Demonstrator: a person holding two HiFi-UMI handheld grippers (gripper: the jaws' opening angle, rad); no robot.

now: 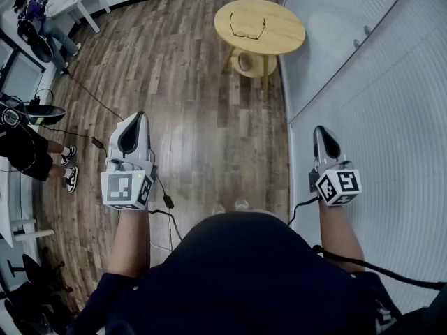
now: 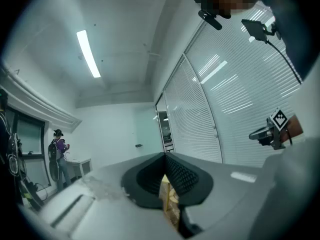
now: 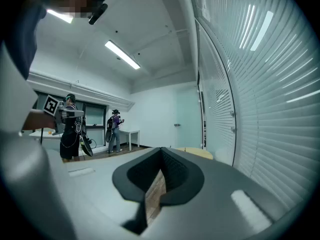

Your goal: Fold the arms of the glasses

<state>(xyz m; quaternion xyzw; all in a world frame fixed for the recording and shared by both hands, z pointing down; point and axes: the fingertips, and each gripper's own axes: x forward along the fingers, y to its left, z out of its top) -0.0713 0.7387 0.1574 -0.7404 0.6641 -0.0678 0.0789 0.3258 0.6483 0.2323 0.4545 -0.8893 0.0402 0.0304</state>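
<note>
Glasses [image 1: 247, 30] lie with their arms spread on a round yellow desk [image 1: 283, 26] at the far end of a wooden floor [image 1: 181, 82], well apart from both claws. The left claw [image 1: 140, 116] and right claw [image 1: 319, 128] are held out in front of the person, pointing forward. Each has its jaws pressed together at the tips, gripping nothing. Slatted blinds [image 1: 377, 103] line the right side.
</note>
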